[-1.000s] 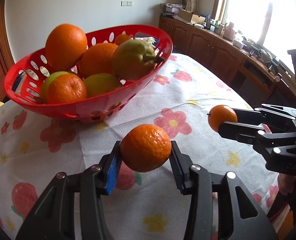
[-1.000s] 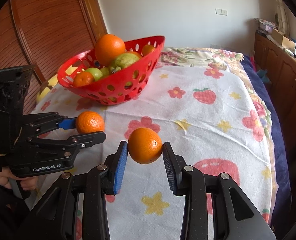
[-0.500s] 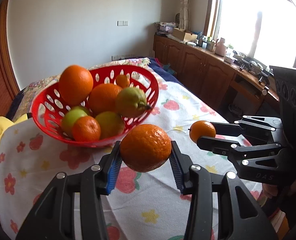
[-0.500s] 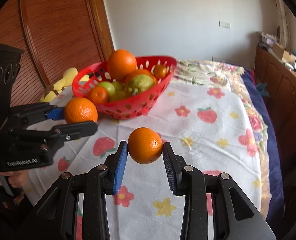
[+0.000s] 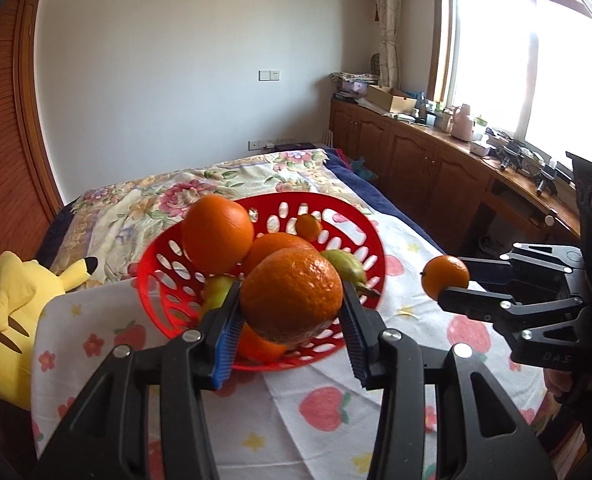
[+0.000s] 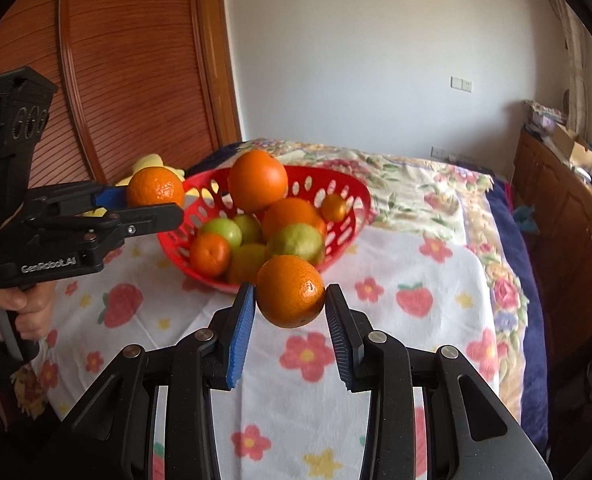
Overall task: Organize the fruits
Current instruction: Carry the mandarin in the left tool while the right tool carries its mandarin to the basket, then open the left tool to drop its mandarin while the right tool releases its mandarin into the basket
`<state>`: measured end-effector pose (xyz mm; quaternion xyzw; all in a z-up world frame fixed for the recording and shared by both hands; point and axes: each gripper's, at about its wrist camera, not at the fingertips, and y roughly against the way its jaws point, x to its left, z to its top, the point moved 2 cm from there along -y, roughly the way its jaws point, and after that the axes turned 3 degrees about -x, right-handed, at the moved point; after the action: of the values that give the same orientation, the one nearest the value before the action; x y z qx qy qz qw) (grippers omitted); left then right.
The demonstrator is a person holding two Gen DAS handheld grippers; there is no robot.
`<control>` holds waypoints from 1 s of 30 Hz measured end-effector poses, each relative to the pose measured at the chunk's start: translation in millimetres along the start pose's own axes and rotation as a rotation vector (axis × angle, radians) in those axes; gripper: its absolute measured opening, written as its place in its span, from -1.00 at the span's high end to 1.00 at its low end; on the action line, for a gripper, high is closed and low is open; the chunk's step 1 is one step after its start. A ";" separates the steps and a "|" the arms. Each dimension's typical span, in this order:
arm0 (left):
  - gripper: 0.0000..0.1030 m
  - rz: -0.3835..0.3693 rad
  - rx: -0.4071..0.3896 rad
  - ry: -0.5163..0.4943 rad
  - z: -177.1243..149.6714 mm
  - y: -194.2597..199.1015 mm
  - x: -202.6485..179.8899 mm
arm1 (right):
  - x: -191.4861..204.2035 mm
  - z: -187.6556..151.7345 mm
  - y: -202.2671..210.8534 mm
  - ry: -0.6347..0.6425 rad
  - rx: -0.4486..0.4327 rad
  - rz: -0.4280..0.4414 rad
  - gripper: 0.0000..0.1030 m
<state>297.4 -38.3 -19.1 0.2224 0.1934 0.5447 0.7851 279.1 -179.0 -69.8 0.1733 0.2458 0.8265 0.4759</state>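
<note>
Since a second ago we have lifted both fruits off the tablecloth [image 6: 423,264] toward the red basket [image 6: 347,184]. Our left gripper [image 5: 292,320] clamps one orange [image 5: 292,294] over its near rim; our right gripper [image 6: 290,316] pinches another orange [image 6: 290,291] just short of it, ready for dropping in.

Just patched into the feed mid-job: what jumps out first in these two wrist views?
Each gripper holds an orange in the air: the left gripper has one orange near the red basket, the right gripper another orange. The basket sits on the floral cloth, piled with oranges and green fruit.
</note>
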 end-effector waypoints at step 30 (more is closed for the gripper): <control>0.13 0.071 0.077 0.061 -11.8 -63.8 71.6 | 38.0 41.6 -131.5 0.073 0.103 0.109 0.30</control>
<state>363.7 11.1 -69.0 0.2424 0.2300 0.5711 0.7498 374.4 -79.8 -108.9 0.1806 0.2953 0.8432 0.4112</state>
